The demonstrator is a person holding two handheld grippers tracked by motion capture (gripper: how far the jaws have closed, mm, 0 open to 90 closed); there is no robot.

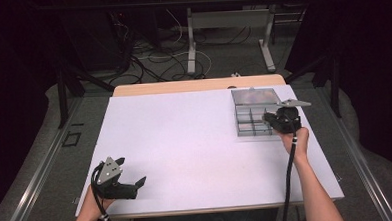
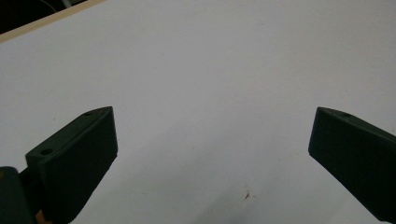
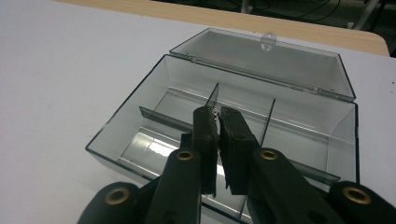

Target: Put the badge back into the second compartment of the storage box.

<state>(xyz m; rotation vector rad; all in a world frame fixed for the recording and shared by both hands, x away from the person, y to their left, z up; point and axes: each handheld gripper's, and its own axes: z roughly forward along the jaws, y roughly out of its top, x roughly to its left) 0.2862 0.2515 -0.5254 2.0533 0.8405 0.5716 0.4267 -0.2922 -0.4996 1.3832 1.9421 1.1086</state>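
A clear plastic compartment box (image 1: 242, 132) stands with its lid (image 1: 256, 95) laid back at the far right of the white table (image 1: 185, 136). In the right gripper view the box (image 3: 125, 103) has thin dividers (image 3: 159, 117) and its compartments look bare. My right gripper (image 3: 218, 113) hangs over the box's middle, its jaws pressed almost together on a tiny shiny piece (image 3: 215, 112) too small to name. From above, the right gripper (image 1: 269, 118) sits at the box's near right part. My left gripper (image 1: 132, 169) rests near the front left edge, its jaws spread wide over bare table (image 2: 212, 140).
The table's wooden far edge (image 1: 198, 85) shows beyond the white top. On the floor behind lie tangled cables (image 1: 151, 57) and the legs of another table (image 1: 191, 40). A small brown speck (image 2: 246, 195) marks the surface between the left jaws.
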